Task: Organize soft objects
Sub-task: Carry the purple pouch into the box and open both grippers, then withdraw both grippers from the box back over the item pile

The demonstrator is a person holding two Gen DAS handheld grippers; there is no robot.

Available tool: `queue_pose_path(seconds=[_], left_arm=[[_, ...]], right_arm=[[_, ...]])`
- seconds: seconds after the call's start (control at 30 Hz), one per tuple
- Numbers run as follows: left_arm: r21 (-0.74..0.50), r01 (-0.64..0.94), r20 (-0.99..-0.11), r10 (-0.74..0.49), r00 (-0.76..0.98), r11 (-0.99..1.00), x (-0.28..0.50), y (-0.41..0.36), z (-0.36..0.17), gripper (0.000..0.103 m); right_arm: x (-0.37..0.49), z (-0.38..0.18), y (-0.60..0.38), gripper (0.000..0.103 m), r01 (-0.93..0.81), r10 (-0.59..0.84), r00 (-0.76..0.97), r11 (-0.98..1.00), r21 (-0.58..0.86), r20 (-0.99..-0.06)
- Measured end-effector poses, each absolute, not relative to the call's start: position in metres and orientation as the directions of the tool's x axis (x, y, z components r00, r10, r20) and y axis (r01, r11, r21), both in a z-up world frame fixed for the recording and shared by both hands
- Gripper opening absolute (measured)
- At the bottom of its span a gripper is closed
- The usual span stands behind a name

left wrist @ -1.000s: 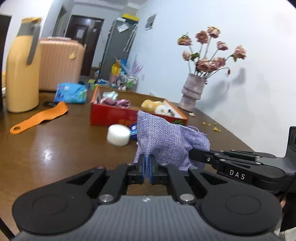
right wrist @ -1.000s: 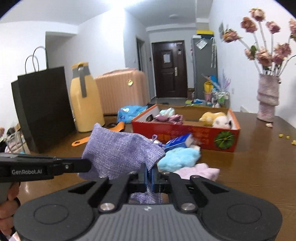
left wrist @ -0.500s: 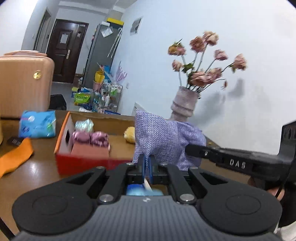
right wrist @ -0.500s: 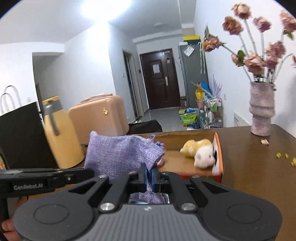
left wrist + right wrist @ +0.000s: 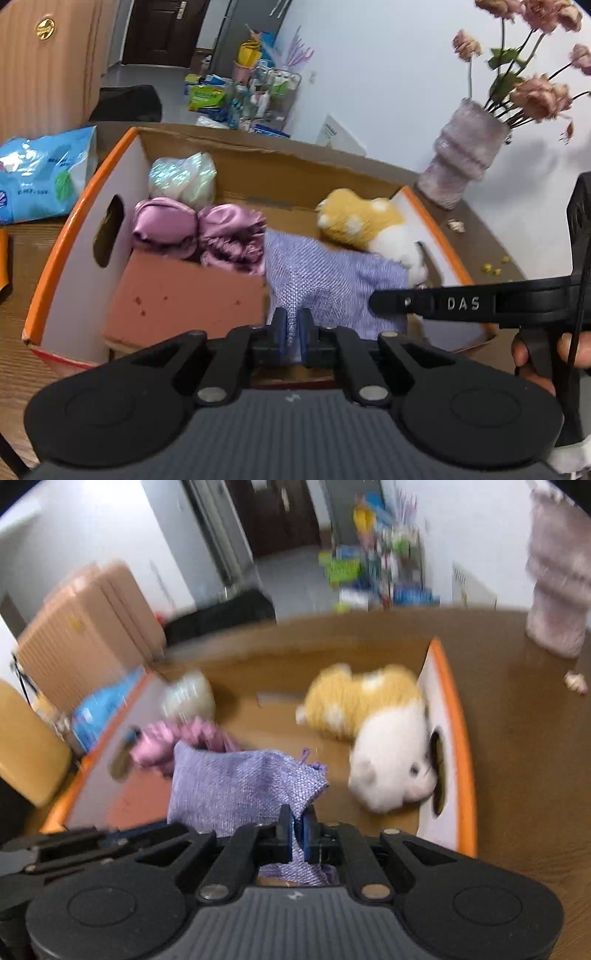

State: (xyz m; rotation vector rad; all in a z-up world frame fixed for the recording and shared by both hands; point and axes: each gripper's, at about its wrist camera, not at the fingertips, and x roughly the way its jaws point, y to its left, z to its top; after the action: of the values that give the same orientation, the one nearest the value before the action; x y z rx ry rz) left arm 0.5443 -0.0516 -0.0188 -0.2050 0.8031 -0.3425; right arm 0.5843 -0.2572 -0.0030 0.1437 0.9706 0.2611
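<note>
Left wrist cam: the left gripper (image 5: 291, 328) is pinching the lilac burlap pouch (image 5: 332, 280) tight, dangling it over the orange-rimmed cardboard box (image 5: 74, 229). It's hanging between a pink foam block (image 5: 184, 291) and a yellow-white plush (image 5: 365, 225), with pink satin bundles (image 5: 207, 236) behind.

Right wrist cam, pretty blurry: the right gripper (image 5: 297, 829) is clamping the pouch's (image 5: 240, 786) other corner, same spot above the box (image 5: 461, 746), plush (image 5: 384, 746) sitting off to the right.

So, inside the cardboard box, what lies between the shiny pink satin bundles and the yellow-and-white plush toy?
The purple woven pouch that both grippers hold hangs there, over bare box floor; the left wrist view shows it.
</note>
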Motion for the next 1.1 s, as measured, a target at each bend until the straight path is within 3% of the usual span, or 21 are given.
queue_pose_path(seconds=[0.07, 0.13, 0.2, 0.27, 0.33, 0.4, 0.57, 0.63, 0.73, 0.8, 0.93, 1.1], left_arm=[[-0.282, 0.235, -0.663, -0.366, 0.653, 0.93, 0.541, -0.05, -0.021, 0.009], [-0.262, 0.245, -0.656, -0.358, 0.665, 0.934, 0.538, -0.052, -0.02, 0.019], [-0.237, 0.238, -0.649, -0.336, 0.682, 0.942, 0.535, -0.053, -0.016, 0.045], [-0.189, 0.238, -0.633, -0.304, 0.712, 0.953, 0.524, -0.054, -0.009, 0.047], [-0.153, 0.25, -0.617, -0.29, 0.731, 0.956, 0.51, -0.052, -0.001, 0.048], [-0.137, 0.253, -0.605, -0.283, 0.745, 0.958, 0.499, -0.048, 0.008, 0.049], [-0.08, 0.22, -0.542, -0.227, 0.809, 0.972, 0.464, -0.029, 0.044, 0.053], [-0.043, 0.201, -0.497, -0.196, 0.845, 0.979, 0.445, -0.022, 0.061, 0.054], [0.012, 0.176, -0.409, -0.155, 0.899, 0.984, 0.41, -0.012, 0.083, 0.065], [0.042, 0.152, -0.345, -0.128, 0.93, 0.988, 0.383, -0.006, 0.094, 0.073], [0.041, 0.132, -0.262, -0.117, 0.958, 0.99, 0.334, 0.005, 0.103, 0.084], [0.083, 0.1, -0.185, -0.083, 0.979, 0.992, 0.274, 0.009, 0.099, 0.095]], right_arm=[[0.581, -0.01, -0.248, 0.007, -0.176, 0.277, 0.524, 0.961, 0.216, -0.805], [0.578, -0.015, -0.239, 0.015, -0.196, 0.236, 0.534, 0.969, 0.153, -0.811], [0.57, -0.017, -0.236, 0.019, -0.198, 0.21, 0.553, 0.973, 0.117, -0.807], [0.563, -0.013, -0.234, 0.025, -0.208, 0.209, 0.563, 0.972, 0.108, -0.799], [0.555, -0.004, -0.234, 0.045, -0.212, 0.206, 0.59, 0.973, 0.096, -0.781], [0.548, 0.011, -0.239, 0.06, -0.199, 0.178, 0.629, 0.978, 0.065, -0.757], [0.511, 0.065, -0.254, 0.063, -0.186, 0.158, 0.743, 0.982, 0.026, -0.651], [0.492, 0.088, -0.26, 0.068, -0.178, 0.153, 0.795, 0.984, 0.015, -0.587], [0.456, 0.117, -0.263, 0.079, -0.168, 0.141, 0.874, 0.986, -0.017, -0.466], [0.428, 0.131, -0.264, 0.08, -0.163, 0.137, 0.914, 0.986, -0.037, -0.381], [0.379, 0.143, -0.265, 0.088, -0.166, 0.148, 0.948, 0.985, -0.04, -0.282], [0.32, 0.134, -0.262, 0.088, -0.173, 0.16, 0.965, 0.984, -0.043, -0.207]])
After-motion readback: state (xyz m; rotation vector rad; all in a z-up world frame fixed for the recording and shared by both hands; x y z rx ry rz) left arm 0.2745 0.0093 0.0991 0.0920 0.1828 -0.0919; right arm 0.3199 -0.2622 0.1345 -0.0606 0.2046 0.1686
